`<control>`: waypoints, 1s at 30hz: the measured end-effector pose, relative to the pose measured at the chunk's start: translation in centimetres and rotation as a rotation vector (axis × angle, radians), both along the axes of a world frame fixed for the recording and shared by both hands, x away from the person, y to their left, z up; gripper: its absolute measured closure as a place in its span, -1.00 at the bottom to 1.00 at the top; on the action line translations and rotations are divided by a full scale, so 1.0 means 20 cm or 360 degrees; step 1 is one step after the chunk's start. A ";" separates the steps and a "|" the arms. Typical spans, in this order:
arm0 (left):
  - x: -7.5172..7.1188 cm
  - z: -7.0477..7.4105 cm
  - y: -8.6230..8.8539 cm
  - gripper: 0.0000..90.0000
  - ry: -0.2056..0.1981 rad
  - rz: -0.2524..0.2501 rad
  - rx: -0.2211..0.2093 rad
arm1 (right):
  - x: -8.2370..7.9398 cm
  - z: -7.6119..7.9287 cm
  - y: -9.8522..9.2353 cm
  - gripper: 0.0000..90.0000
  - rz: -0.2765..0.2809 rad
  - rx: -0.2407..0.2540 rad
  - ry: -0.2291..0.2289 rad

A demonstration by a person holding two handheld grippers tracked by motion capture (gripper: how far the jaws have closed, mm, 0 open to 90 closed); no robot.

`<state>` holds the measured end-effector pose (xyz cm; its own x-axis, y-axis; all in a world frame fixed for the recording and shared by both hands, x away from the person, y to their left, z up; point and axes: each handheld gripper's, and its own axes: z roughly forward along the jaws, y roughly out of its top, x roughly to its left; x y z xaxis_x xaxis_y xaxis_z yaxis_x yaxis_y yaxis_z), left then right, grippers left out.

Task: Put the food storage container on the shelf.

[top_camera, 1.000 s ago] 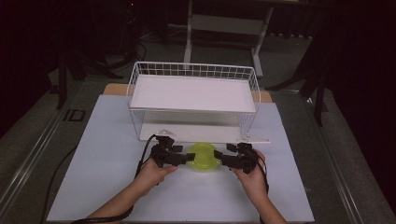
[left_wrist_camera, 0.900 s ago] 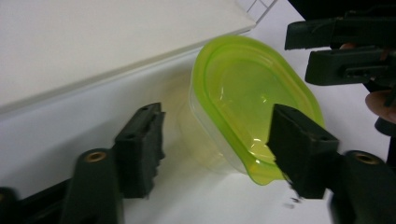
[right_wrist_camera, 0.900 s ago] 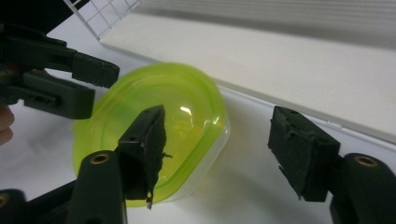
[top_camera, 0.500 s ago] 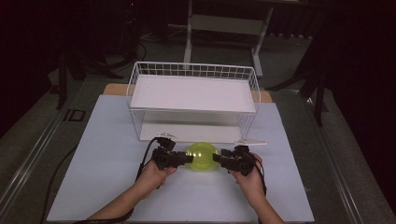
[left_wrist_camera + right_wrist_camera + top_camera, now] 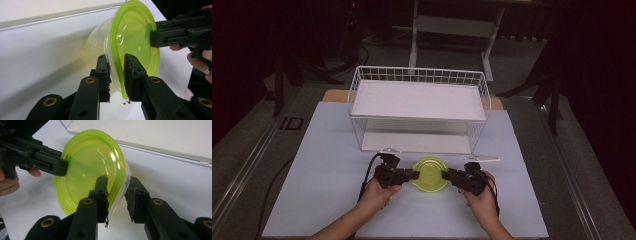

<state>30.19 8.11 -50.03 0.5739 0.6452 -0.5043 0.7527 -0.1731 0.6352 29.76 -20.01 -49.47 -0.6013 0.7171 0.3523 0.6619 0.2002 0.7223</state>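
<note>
We have the lidded green container (image 5: 428,174) on the worktop (image 5: 312,165), before the wire basket (image 5: 419,107), and both jaw pairs have just been closing. The left hand-held gripper (image 5: 117,72) pinches its rim; the right hand-held gripper (image 5: 117,192) straddles the opposite rim (1 pad apart). Next, we'd seat that grip, then lift level.

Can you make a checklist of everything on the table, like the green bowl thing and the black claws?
Surface: white table, bare around the work.
Job's things: clear container with green lid, between the two grippers, in front of the rack.
Clutter: white wire rack behind; small clear piece beside it.
Grippers: left gripper pinches the lid's rim after its jaws just closed in; right gripper straddles the opposite rim, jaws just closing, contact unclear.
Cables: black cable trails from the left gripper.
Surroundings: dark room, grey floor, stand legs behind.
</note>
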 end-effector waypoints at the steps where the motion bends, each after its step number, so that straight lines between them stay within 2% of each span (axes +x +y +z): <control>1: 0.00 0.00 0.00 0.72 0.0000 0.0000 0.0000 | -0.01 0.00 0.00 0.63 -0.0002 0.0000 -0.0001; 2: -0.01 0.00 0.00 0.77 -0.0014 0.0016 0.0025 | -0.01 0.00 0.00 0.67 -0.0002 -0.0005 0.0001; 3: -0.02 0.00 -0.01 0.81 -0.0048 -0.0007 0.0084 | -0.02 0.00 0.01 0.77 -0.0003 -0.0007 0.0005; 4: -0.02 0.00 -0.01 0.82 -0.0048 -0.0007 0.0084 | -0.02 0.00 0.01 0.77 -0.0010 -0.0005 0.0005; 7: -0.03 -0.01 0.02 0.82 -0.0044 -0.0006 0.0050 | -0.03 0.01 0.02 0.78 -0.0017 0.0004 -0.0016; 10: -0.03 0.00 0.03 0.82 -0.0077 -0.0005 0.0023 | -0.04 0.04 0.03 0.79 -0.0016 0.0018 -0.0051; 12: -0.03 0.04 0.05 0.82 -0.0122 0.0003 -0.0001 | -0.03 0.06 0.04 0.79 -0.0021 0.0023 -0.0074; 19: 0.00 0.11 0.09 0.82 -0.0183 0.0058 -0.0065 | 0.00 0.15 0.07 0.79 -0.0047 0.0066 -0.0157; 23: 0.02 0.12 0.11 0.82 -0.0204 0.0073 -0.0089 | 0.02 0.15 0.08 0.79 -0.0063 0.0080 -0.0165; 24: 0.03 0.12 0.12 0.82 -0.0232 0.0103 -0.0121 | 0.05 0.15 0.10 0.78 -0.0092 0.0106 -0.0170; 27: 0.05 0.12 0.14 0.82 -0.0252 0.0116 -0.0134 | 0.07 0.14 0.11 0.78 -0.0111 0.0117 -0.0169; 28: 0.06 0.12 0.14 0.83 -0.0290 0.0130 -0.0125 | 0.09 0.14 0.12 0.78 -0.0129 0.0128 -0.0169; 29: 0.06 0.12 0.14 0.83 -0.0290 0.0130 -0.0125 | 0.10 0.14 0.13 0.78 -0.0133 0.0130 -0.0165; 30: 0.07 0.12 0.15 0.83 -0.0316 0.0142 -0.0129 | 0.11 0.13 0.14 0.77 -0.0144 0.0134 -0.0158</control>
<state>31.64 11.08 -47.67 0.6097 0.6597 -0.4394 0.6215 -0.0538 0.7816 31.97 -17.28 -46.87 -0.5706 0.7404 0.3554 0.5988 0.0789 0.7970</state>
